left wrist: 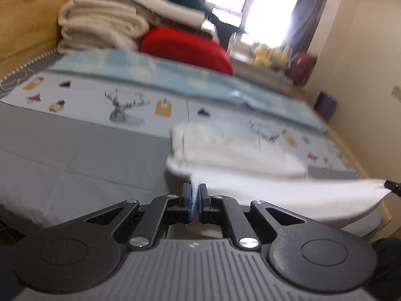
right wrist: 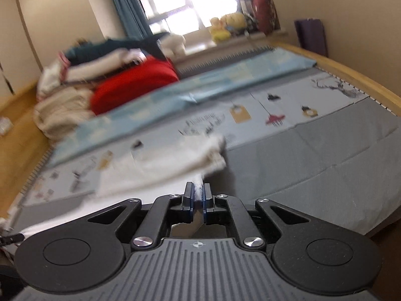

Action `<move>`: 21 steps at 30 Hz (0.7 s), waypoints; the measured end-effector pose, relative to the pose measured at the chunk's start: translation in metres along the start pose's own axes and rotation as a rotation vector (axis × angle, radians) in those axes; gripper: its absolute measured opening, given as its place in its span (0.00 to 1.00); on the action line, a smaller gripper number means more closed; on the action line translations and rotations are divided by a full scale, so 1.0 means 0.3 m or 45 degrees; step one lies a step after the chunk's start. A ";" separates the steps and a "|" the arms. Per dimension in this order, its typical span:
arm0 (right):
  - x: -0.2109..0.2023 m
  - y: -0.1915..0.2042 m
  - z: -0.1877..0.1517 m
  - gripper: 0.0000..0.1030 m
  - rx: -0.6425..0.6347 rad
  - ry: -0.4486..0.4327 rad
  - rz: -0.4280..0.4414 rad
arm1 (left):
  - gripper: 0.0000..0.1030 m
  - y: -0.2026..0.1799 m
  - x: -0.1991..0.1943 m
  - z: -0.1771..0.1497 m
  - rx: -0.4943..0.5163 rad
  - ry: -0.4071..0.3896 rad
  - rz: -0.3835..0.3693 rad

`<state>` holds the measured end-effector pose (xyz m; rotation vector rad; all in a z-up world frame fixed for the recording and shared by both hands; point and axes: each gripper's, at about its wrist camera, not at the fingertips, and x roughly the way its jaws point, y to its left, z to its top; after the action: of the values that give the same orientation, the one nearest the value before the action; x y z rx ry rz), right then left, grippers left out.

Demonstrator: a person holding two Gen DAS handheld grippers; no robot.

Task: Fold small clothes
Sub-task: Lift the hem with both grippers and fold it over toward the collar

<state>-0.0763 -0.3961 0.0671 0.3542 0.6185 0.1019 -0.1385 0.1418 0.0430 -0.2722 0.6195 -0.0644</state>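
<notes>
Each hand-held gripper, left (left wrist: 195, 188) and right (right wrist: 198, 188), is clamped on the white garment's (left wrist: 238, 155) edge above the bed (left wrist: 75, 150).

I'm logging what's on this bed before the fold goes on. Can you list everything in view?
white garment: one, white, on the bed, near edge lifted by both grippers
printed sheet: one, pale with deer print, across the bed
blue cloth: one, light blue, behind the printed sheet
red cushion: one, red, far side
folded blankets: a stack, cream, beside the red cushion
soft toys: several, yellow, on the windowsill
left gripper: one, black, shut on the white garment
right gripper: one, black, shut on the white garment
</notes>
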 end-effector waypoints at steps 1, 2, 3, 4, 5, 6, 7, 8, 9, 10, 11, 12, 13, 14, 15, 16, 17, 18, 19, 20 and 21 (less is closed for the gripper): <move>-0.037 -0.011 -0.003 0.05 0.024 -0.019 0.020 | 0.05 -0.003 -0.028 -0.013 -0.005 -0.020 -0.007; -0.080 -0.024 -0.013 0.05 0.048 -0.041 0.040 | 0.05 -0.008 -0.040 -0.020 -0.004 -0.031 -0.008; -0.112 -0.036 -0.026 0.05 0.069 -0.064 0.059 | 0.05 -0.017 -0.040 -0.024 0.013 -0.032 -0.002; -0.131 -0.044 -0.040 0.05 0.084 -0.079 0.066 | 0.05 -0.030 -0.026 -0.024 0.041 -0.017 0.008; -0.138 -0.050 -0.054 0.05 0.094 -0.089 0.062 | 0.05 -0.038 -0.007 -0.019 0.053 0.008 0.018; -0.130 -0.053 -0.065 0.05 0.094 -0.095 0.051 | 0.05 -0.043 0.023 -0.013 0.055 0.037 0.033; -0.110 -0.052 -0.072 0.05 0.090 -0.089 0.037 | 0.05 -0.048 0.054 -0.003 0.053 0.061 0.047; -0.079 -0.053 -0.071 0.05 0.094 -0.069 0.020 | 0.05 -0.054 0.086 0.012 0.059 0.079 0.064; -0.044 -0.048 -0.064 0.05 0.102 -0.054 0.007 | 0.05 -0.051 0.114 0.023 0.069 0.090 0.080; -0.018 -0.041 -0.052 0.05 0.095 -0.058 0.002 | 0.05 -0.047 0.152 0.045 0.076 0.099 0.100; 0.009 -0.029 -0.036 0.05 0.075 -0.068 -0.004 | 0.05 -0.033 0.190 0.068 0.069 0.106 0.114; 0.040 -0.017 -0.015 0.05 0.056 -0.074 -0.011 | 0.05 -0.019 0.227 0.093 0.054 0.113 0.122; 0.068 -0.011 0.007 0.05 0.046 -0.078 -0.006 | 0.05 -0.006 0.264 0.117 0.046 0.124 0.123; 0.102 -0.007 0.033 0.05 0.035 -0.081 -0.002 | 0.05 0.004 0.302 0.139 0.048 0.133 0.127; 0.139 -0.002 0.058 0.05 0.021 -0.080 -0.008 | 0.05 0.007 0.345 0.162 0.066 0.145 0.139; 0.175 0.001 0.080 0.05 0.006 -0.073 -0.011 | 0.05 0.011 0.385 0.177 0.088 0.157 0.147; 0.217 0.004 0.101 0.05 -0.015 -0.062 -0.013 | 0.05 0.013 0.430 0.192 0.118 0.171 0.150; 0.263 0.005 0.119 0.05 -0.038 -0.049 -0.025 | 0.05 0.014 0.481 0.208 0.155 0.198 0.148; 0.305 0.005 0.134 0.05 -0.052 -0.032 -0.039 | 0.05 0.017 0.528 0.215 0.195 0.231 0.144; 0.352 0.003 0.146 0.05 -0.060 -0.007 -0.050 | 0.05 0.017 0.575 0.220 0.261 0.269 0.132; 0.403 -0.001 0.154 0.05 -0.065 0.023 -0.066 | 0.05 0.018 0.614 0.219 0.323 0.290 0.124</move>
<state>0.0489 -0.3861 0.0355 0.2881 0.6413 0.0713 0.0493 0.1365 -0.0112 0.0124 0.8414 -0.0804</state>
